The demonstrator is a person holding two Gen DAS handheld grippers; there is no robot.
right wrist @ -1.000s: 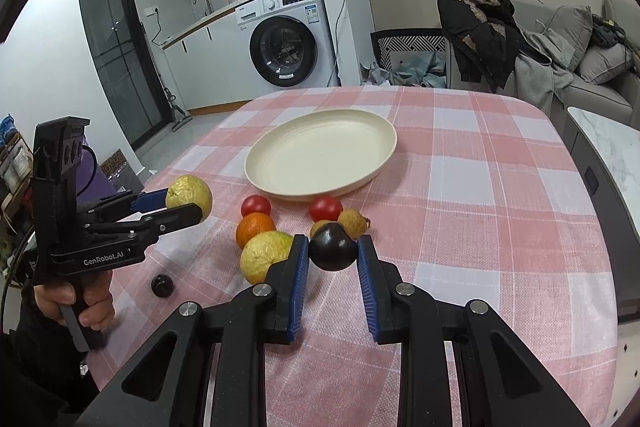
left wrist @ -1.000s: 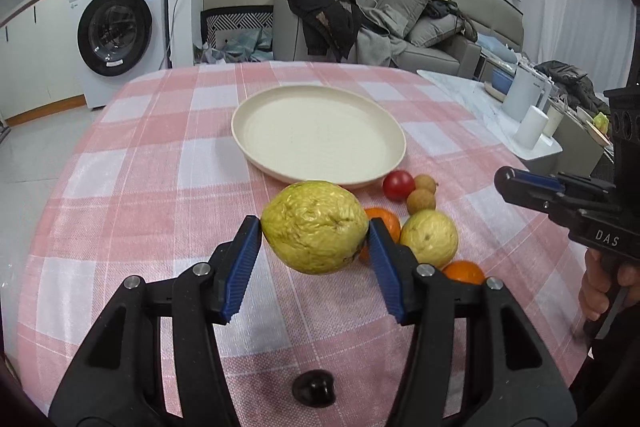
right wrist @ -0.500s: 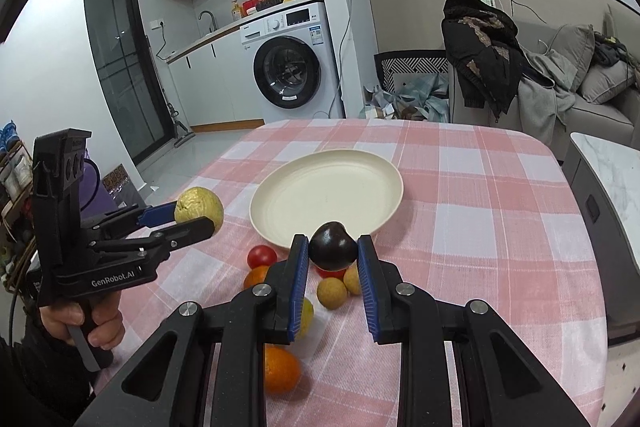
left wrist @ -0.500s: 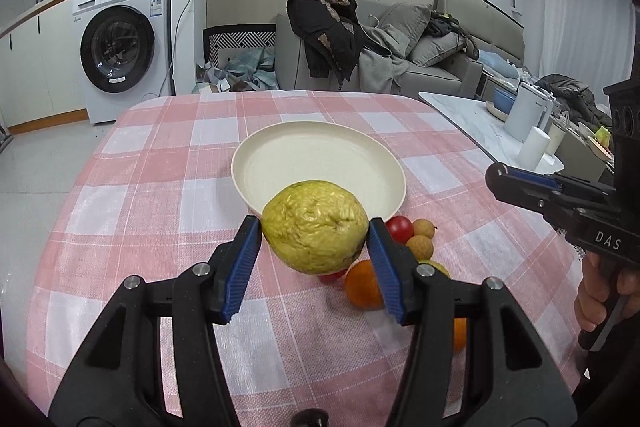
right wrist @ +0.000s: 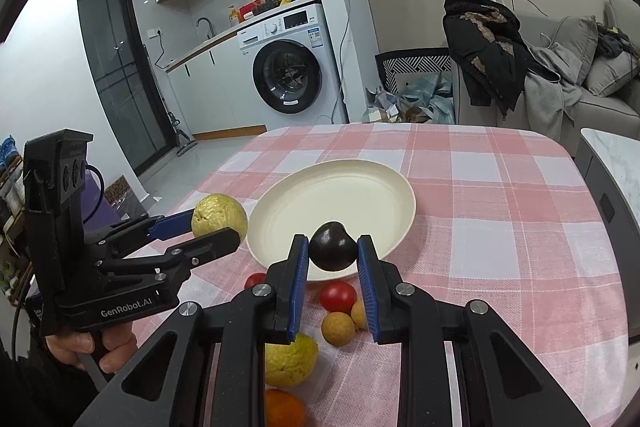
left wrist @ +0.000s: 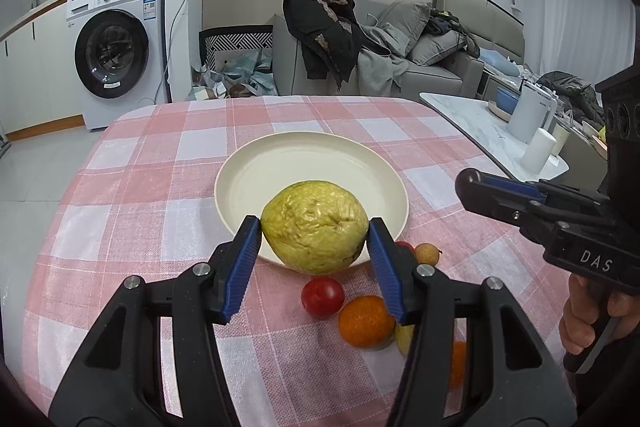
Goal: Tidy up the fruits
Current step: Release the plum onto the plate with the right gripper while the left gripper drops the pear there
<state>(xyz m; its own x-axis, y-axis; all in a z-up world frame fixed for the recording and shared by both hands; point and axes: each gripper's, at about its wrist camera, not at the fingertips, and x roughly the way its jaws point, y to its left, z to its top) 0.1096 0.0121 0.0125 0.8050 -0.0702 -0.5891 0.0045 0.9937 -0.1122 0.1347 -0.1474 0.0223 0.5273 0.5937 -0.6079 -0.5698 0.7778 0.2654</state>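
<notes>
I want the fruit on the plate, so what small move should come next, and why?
Probably ease both claws forward over the plate and lower. The left claw holds the yellow fruit and the right claw the dark fruit, both at its near rim.

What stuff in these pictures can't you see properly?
- Orange: right wrist view, cut off by the bottom edge.
- Small tan fruit: right wrist view, mostly behind a gripper finger.
- Second red tomato: right wrist view, half hidden by the right gripper.
- Plate: left wrist view, near rim hidden by the yellow fruit in the left gripper.
</notes>
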